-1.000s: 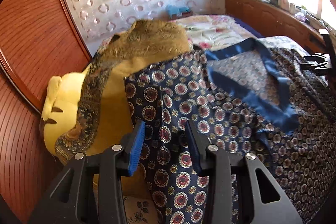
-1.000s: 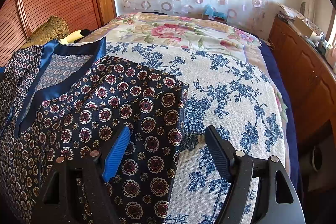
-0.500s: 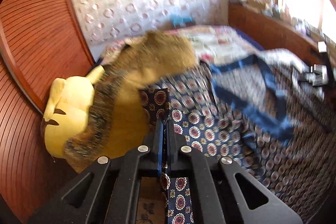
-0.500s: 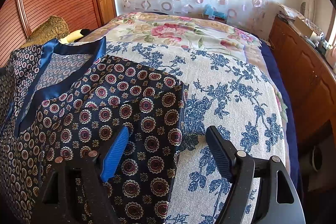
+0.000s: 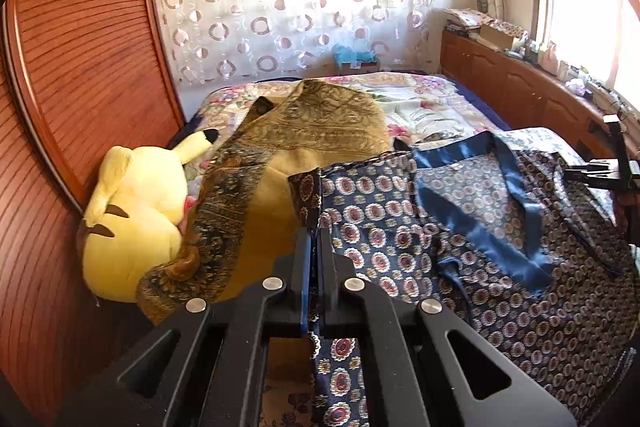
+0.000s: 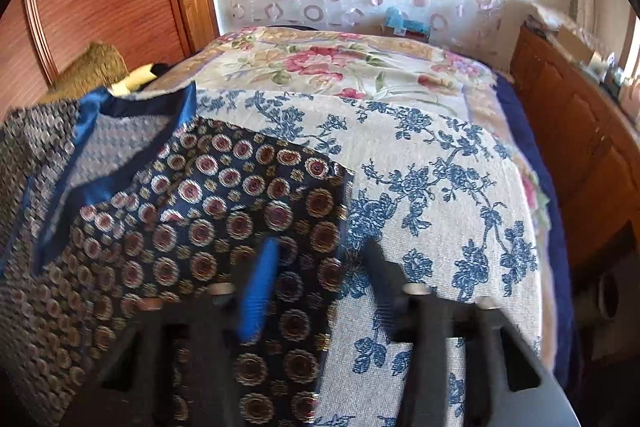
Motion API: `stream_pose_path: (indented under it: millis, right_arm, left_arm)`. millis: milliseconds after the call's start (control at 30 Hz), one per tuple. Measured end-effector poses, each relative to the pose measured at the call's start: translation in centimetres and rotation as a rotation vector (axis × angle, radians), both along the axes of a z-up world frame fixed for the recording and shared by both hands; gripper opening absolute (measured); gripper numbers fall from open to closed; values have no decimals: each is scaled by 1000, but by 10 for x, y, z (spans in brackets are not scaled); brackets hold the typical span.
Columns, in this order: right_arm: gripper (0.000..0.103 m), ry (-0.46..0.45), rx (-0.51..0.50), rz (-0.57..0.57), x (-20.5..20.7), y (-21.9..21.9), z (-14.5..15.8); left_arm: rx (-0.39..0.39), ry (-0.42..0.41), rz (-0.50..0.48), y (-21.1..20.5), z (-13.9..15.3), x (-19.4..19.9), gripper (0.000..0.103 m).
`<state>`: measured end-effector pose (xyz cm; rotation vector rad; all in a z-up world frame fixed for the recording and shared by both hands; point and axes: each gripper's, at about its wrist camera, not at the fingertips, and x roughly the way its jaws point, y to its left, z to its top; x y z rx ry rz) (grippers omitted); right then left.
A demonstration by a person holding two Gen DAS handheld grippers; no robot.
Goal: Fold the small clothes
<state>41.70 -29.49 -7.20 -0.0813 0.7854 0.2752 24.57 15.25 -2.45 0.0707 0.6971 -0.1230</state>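
Left tongs clench the patterned garment's edge beside the yellow plush; right tongs gape over the garment's other edge.

Left wrist view: a yellow plush toy and an ochre patterned cushion crowd the left centre of the frame, hard against the wooden slatted wall; passage there is blocked. Right wrist view: the blue-floral bedspread lies bare across centre and right of frame. A wooden cabinet bounds the right edge.
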Motion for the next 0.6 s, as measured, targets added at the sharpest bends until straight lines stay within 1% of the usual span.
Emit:
stream_pose_path:
  millis: [33,100,200,267,333,500,600]
  right_arm:
    - [6,7,12,4,1,0,0]
    - [3,16,19,5,1,-1,0]
    - [2,4,75,1,-7,-6,6]
    - [2,-27,109,2,-19,-10,16]
    - [2,-64,117,11,-36,-10,26]
    - [2,-143,143,41,-95,-10,50]
    - [1,-168,148,56,-140,-13,53]
  left_arm:
    - [-10,-5,0,-1,1,-1,4]
    - [-38,-17,-4,-4,5,-4,3]
    - [-44,-46,-29,-13,15,-18,3]
    - [-47,-69,-48,-18,24,-33,3]
    - [-49,-90,-61,-20,32,-48,3]
    - [-67,-141,-83,-19,48,-102,3]
    - [-93,-141,-90,-17,42,-137,2]
